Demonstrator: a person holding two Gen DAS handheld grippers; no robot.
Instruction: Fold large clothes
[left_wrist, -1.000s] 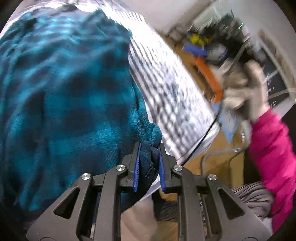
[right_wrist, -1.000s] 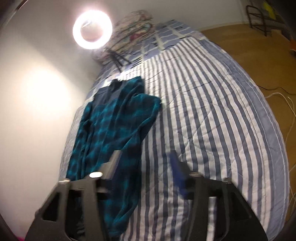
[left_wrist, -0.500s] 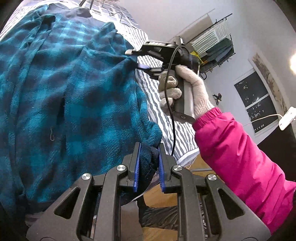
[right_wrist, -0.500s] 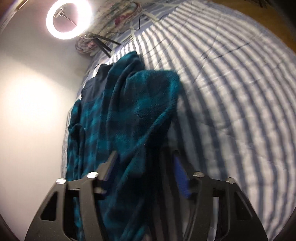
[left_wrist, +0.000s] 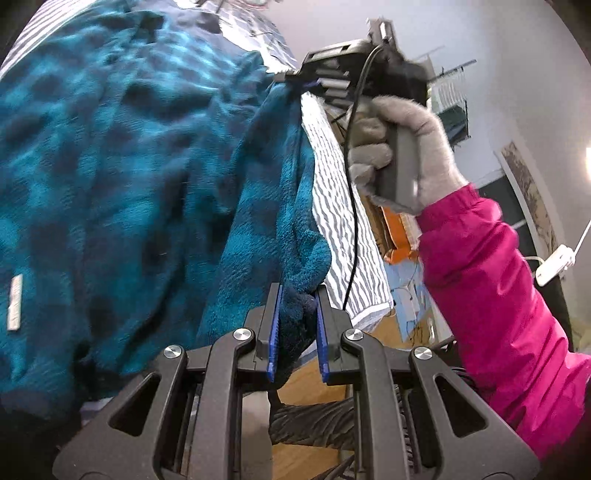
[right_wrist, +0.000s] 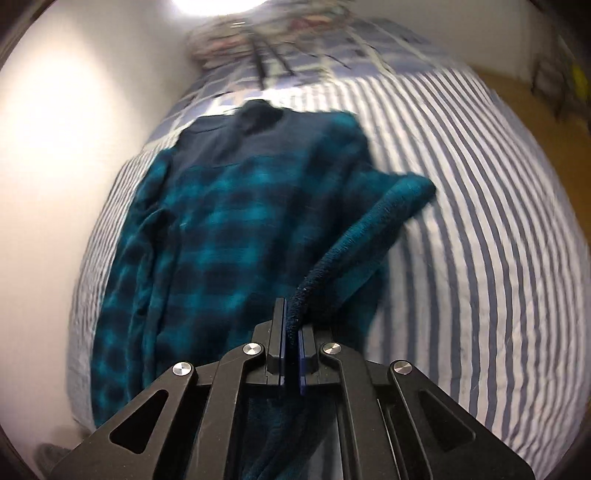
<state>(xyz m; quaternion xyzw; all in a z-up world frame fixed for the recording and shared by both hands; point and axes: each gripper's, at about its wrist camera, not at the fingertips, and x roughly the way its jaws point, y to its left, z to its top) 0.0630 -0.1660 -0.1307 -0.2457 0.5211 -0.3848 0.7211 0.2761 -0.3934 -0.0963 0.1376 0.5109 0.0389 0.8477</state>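
Observation:
A large teal and dark plaid fleece garment (left_wrist: 122, 177) lies spread on a striped bed; it also shows in the right wrist view (right_wrist: 229, 221). My left gripper (left_wrist: 296, 325) is shut on a bunched corner of the garment's edge near the bed's side. My right gripper (right_wrist: 291, 332) is shut on the garment's dark hem edge, which rises in a lifted fold (right_wrist: 373, 229) from the bed. In the left wrist view the right gripper (left_wrist: 295, 79) shows further along the same edge, held by a gloved hand (left_wrist: 399, 147).
The blue and white striped bedsheet (right_wrist: 480, 221) extends to the right of the garment. A white wall (right_wrist: 74, 110) runs along the bed's left side. A ring light glares at the top (right_wrist: 218, 3). Wooden floor (right_wrist: 546, 122) lies beyond the bed.
My right gripper has closed on the garment's edge; it was open over the bed a second ago. The edge between the two grippers is now lifted. My left gripper keeps its hold.

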